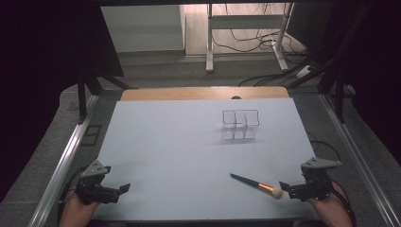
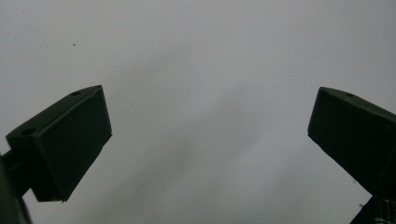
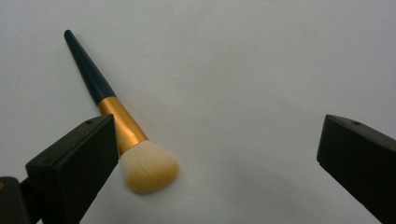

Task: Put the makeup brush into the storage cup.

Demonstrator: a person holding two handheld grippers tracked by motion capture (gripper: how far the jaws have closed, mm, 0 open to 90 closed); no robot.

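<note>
Makeup brush (image 1: 257, 185) lies flat on the white table sheet (image 1: 179, 151), near the front edge, dark handle pointing toward mid-table, pale bristle head toward the right gripper (image 1: 289, 188). Clear acrylic organizer (image 1: 240, 124) stands upright farther back, right of centre; its compartments look empty, well apart from the brush. Lots of bare sheet between organizer and both grippers, esp. on the left. Right gripper sits at the front right corner, jaws wide apart; in the right gripper view the brush head (image 3: 148, 166) lies just beside one jaw, not between them. Left gripper (image 1: 122, 190) at front left, jaws wide apart over bare sheet w/ nothing held.
</note>
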